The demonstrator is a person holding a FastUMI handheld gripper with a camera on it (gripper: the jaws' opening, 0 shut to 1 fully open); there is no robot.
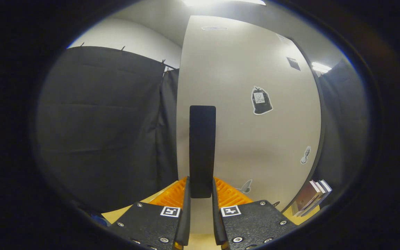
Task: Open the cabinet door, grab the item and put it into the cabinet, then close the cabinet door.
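Black handle: the tall dark handle [202, 149] is standing upright on the pale cabinet door [248, 132], near the door's left edge, and its lower end is sitting right between the fingers.
Gripper: the gripper [201, 208] is squeezing in narrow around that handle, both fingers [186, 211] looking pressed against its sides, so I'm calling it a grip on the handle and nothing else.
Step in hand: it is looking like a door move, opening or closing; with the door filling the scene and no cabinet interior on show, I cannot tell which.
Doing it well: the hand should be swinging along the door's arc about the hinge, not dragging straight, and keeping the squeeze steady so the handle is not sliding out of the pads.
Watch: a twist of the wrist could be levering the handle loose from the grip.
Item: what seems to be a stack of books [313, 198] is lying on the wooden table [300, 218], past the door's lower right corner; my guess is that this is the thing bound for the cabinet.
Surroundings: stickers [261, 100] are dotting the door face.
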